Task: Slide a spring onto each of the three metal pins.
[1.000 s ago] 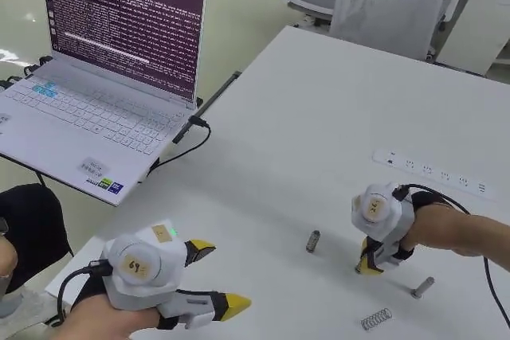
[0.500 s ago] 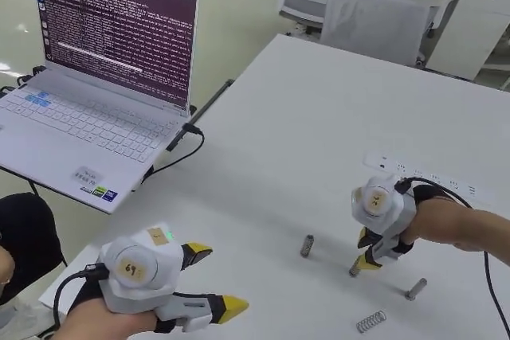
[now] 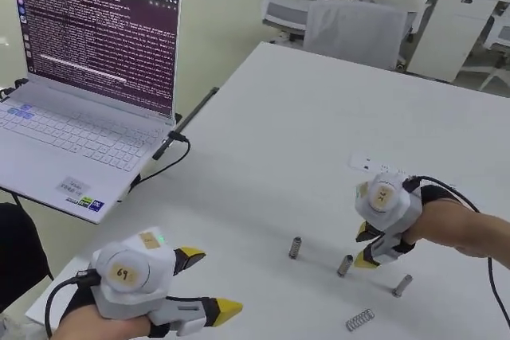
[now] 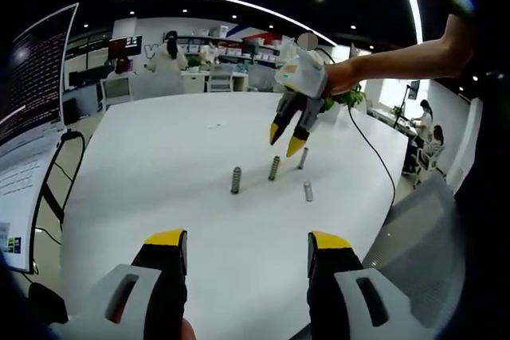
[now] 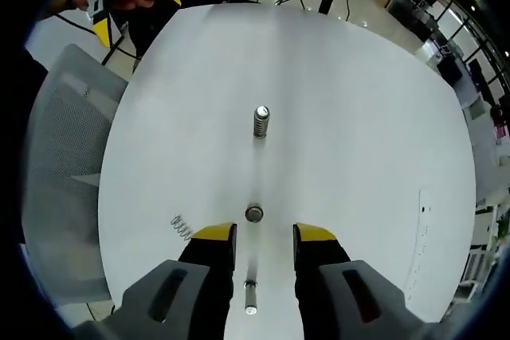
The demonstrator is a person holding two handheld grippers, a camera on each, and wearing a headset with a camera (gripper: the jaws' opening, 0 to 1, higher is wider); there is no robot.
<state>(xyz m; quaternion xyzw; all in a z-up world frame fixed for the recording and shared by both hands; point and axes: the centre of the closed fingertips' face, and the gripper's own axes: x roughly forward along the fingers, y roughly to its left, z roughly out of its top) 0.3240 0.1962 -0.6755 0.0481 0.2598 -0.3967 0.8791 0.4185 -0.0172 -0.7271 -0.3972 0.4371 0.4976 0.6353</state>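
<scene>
Right gripper (image 3: 362, 249) open and empty, left gripper (image 3: 211, 280) likewise; pinch loose spring (image 3: 359, 320) at right's 6 o'clock, lightly; align bore over bare-looking pin (image 3: 402, 285).

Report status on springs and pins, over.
Left gripper open. Right gripper open at upright metal pin. Loose silver coil spring lies on white table. Nothing blocking.

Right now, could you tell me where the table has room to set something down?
Bare: the far table between laptop and power strip, and between left gripper and nearest pin. Crowded: around the right gripper, with pins and a loose spring.
</scene>
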